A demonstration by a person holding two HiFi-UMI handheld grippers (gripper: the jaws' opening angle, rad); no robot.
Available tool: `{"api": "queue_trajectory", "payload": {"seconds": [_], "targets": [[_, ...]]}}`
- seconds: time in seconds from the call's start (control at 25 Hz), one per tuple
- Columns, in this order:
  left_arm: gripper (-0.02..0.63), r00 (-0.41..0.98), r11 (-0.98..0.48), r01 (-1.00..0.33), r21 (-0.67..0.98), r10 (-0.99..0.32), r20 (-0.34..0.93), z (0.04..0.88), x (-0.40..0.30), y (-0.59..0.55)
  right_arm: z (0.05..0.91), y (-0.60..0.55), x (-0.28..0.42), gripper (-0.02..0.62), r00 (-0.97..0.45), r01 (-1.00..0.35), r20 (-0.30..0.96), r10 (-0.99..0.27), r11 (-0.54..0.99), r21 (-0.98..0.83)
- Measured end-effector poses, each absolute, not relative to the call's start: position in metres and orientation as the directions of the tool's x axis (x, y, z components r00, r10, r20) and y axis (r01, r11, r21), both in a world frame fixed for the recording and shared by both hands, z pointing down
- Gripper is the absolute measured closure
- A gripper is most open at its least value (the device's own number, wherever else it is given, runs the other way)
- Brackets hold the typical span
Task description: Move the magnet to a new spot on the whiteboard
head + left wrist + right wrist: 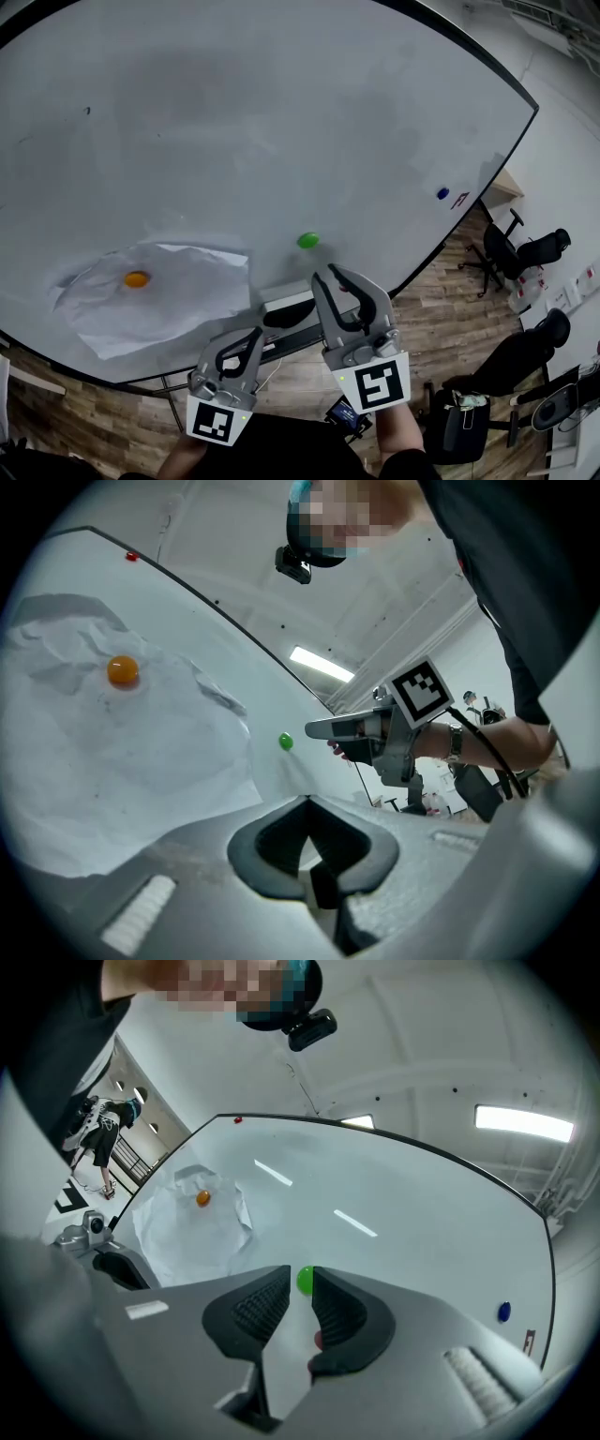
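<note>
Treat the small round green magnet, clinging to the white whiteboard just beyond the narrowly parted, empty jaws of the right hand-held gripper, as likely light, hard and slick, pinching across its rim; leave the left hand-held gripper, closed on nothing, out of it.

— How did we hold the left gripper?
— Low and close to us, jaws together, tips touching.
— And the right gripper?
— Just beside the left, reaching further forward. Its jaws stood a little apart, with a narrow gap between the pads.
— Our arms?
— We had the right forearm stretched out bare behind its gripper. Both grippers pointed the same way, side by side.
</note>
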State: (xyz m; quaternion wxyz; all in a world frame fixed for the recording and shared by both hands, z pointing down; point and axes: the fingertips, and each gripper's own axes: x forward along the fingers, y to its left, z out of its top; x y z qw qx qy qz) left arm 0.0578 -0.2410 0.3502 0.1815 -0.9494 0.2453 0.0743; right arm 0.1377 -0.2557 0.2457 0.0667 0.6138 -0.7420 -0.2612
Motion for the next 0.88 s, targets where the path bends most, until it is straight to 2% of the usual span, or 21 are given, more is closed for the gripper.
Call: {"api": "queue_trajectory", "payload": {"seconds": [0.4, 0.64, 0.88], "targets": [[0.606, 0.892, -0.839, -0.443, -0.316, -0.379, -0.245, 0.350, 0.051, -0.245, 0.243, -0.277, 0.142, 0.464, -0.157, -0.884, -0.219, -0.963, 0.038, 0.465], [0.606, 0.906, -0.853, -0.411, -0.321, -0.342, -0.250, 0.349, 0.051, -0.244, 0.250, -0.290, 0.145, 0.442, -0.117, -0.883, -0.183, -0.976, 0.018, 0.468], [0.606, 0.915, -0.862, -0.389, -0.324, -0.323, -0.241, 0.356, 0.047, -0.245, 0.247, -0.293, 0.145, 0.436, -0.099, -0.892, -0.207, -0.973, -0.006, 0.451]]}}
